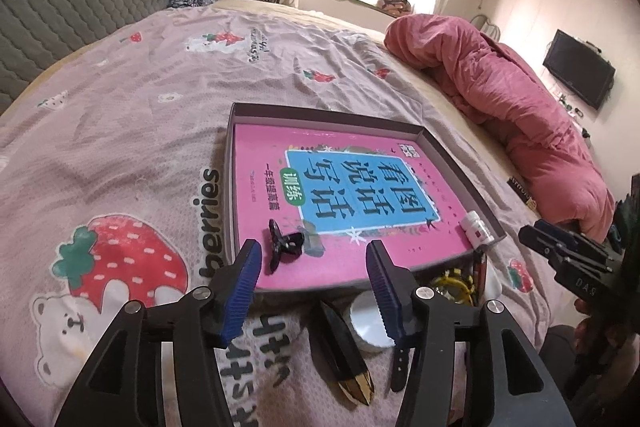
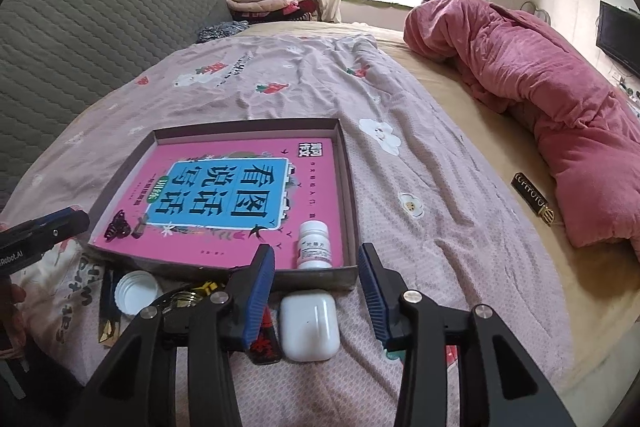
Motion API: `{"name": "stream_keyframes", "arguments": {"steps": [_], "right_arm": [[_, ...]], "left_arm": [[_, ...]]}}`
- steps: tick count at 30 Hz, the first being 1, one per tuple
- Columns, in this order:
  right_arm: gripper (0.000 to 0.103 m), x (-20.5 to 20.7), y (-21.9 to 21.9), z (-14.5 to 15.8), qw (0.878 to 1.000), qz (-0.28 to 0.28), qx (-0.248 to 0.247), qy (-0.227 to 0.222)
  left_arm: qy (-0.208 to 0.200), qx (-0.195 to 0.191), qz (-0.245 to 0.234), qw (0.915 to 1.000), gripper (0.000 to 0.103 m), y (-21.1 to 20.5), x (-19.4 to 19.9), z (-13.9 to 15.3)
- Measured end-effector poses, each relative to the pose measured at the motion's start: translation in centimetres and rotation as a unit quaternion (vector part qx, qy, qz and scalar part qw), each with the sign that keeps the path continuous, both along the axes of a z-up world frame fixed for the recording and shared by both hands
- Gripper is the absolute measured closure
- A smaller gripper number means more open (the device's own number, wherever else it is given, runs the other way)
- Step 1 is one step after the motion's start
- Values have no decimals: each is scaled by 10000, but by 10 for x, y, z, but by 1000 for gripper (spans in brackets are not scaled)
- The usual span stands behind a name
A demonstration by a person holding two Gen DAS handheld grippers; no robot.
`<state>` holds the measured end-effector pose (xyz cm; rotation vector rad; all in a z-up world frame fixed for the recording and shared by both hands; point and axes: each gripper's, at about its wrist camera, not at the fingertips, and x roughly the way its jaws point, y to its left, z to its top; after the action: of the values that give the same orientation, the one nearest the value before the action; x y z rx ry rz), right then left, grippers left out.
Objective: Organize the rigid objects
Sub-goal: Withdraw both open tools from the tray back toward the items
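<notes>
Holding nothing, both the left gripper [image 1: 314,267] and right gripper [image 2: 316,269] gape over the tray [image 2: 352,187], where hair clip [image 1: 285,245] and pill bottle [image 2: 315,245] lie; earbud case [image 2: 308,325] and jar lid [image 2: 135,291] wait outside.

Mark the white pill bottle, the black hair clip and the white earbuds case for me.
white pill bottle [image 2: 315,245]: right wrist view, on its label.
black hair clip [image 1: 285,245]: left wrist view, on its middle hinge.
white earbuds case [image 2: 308,323]: right wrist view, on the middle of its lid side.

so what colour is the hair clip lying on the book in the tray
Black, glossy hair clip, lying on the pink book; clearest in the left wrist view.
</notes>
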<state>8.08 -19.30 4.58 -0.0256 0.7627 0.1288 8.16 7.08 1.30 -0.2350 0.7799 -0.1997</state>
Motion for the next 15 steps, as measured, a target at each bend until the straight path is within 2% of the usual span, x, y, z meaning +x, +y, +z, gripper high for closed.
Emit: {"name": "stream_keyframes", "arguments": {"steps": [6, 11, 15], "right_arm": [[60, -11, -2, 4, 9998, 86, 147, -111], [60, -24, -6, 3, 9994, 158, 297, -119], [60, -32, -5, 1, 9994, 210, 280, -73]], "left_arm": [[-43, 220, 33, 9997, 41, -13, -19, 5], [-180, 344, 16, 9992, 41, -22, -35, 11], [-124, 347, 14, 9993, 41, -25, -42, 11]]}}
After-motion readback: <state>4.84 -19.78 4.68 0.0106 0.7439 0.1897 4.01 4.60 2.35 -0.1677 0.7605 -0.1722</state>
